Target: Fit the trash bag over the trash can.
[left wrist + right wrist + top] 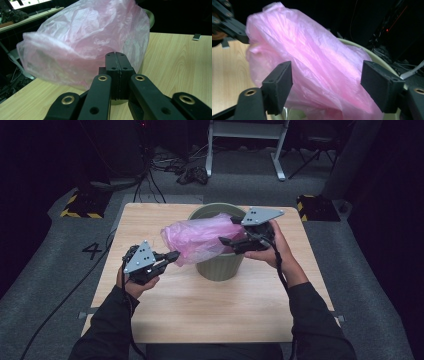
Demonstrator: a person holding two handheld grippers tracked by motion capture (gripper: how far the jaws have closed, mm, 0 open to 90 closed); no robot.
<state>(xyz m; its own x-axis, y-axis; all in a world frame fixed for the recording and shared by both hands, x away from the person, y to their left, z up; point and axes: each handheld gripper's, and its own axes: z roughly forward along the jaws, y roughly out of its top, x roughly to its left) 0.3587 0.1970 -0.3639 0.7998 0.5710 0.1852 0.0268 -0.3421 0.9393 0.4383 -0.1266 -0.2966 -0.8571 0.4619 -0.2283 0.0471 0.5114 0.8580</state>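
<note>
A thin pink plastic bag (200,237) lies bunched over the mouth of a ribbed green bin (220,267) on the wooden table (200,310). Its loose end stretches left past the rim. My left gripper (172,256) is at that end, shut on the bag's edge; in the left gripper view the jaws (116,62) meet flat with the bag (87,42) billowing just beyond them. My right gripper (231,230) is over the bin's right side, open, its pads (279,85) standing wide on either side of the bag (319,65) without pressing it. The bin's rim (382,60) shows behind.
The bin stands toward the table's far edge. A small pale object (196,37) lies on the table farther off. Beyond the table are floor cables (190,172), yellow-and-black striped bases (82,207) and a white frame (245,140).
</note>
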